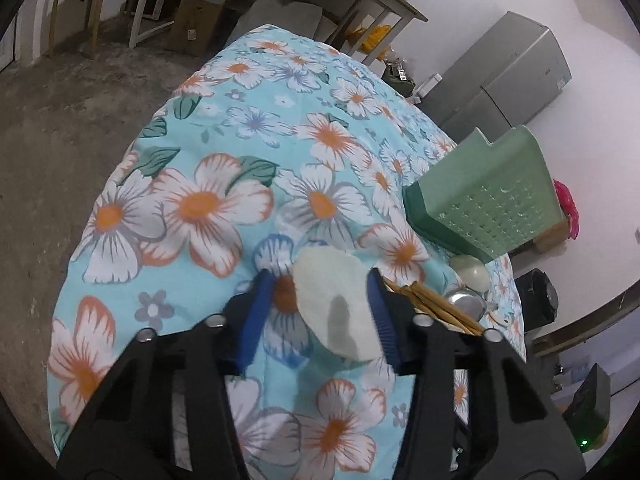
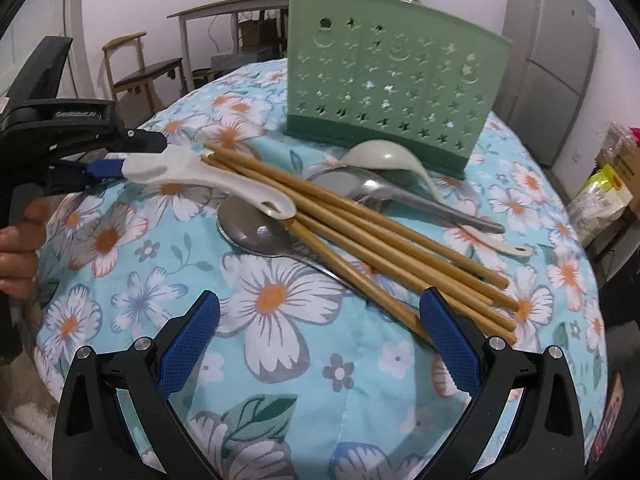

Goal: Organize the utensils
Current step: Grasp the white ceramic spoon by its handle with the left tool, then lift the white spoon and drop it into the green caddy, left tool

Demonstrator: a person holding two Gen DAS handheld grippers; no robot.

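Note:
A white ceramic spoon [image 1: 336,304] has its bowl between the blue pads of my left gripper [image 1: 320,280]. The right pad lies against the bowl, and a sliver of cloth shows at the left pad. In the right wrist view the left gripper [image 2: 116,160] comes in from the left. The white spoon's [image 2: 208,184] handle rests on a bundle of wooden chopsticks [image 2: 360,240]. Two steel spoons [image 2: 256,236] [image 2: 360,188] and a pale spoon [image 2: 380,156] lie before the green perforated holder [image 2: 392,80]. My right gripper [image 2: 320,336] is open over the cloth, with the chopstick ends by its right finger.
The round table wears a blue floral cloth [image 2: 280,380] that drops away on all sides. A person's hand [image 2: 20,248] holds the left gripper. A grey fridge [image 2: 552,60], a wooden chair [image 2: 136,72] and a side table [image 2: 224,12] stand behind. Concrete floor [image 1: 60,140] lies to the left.

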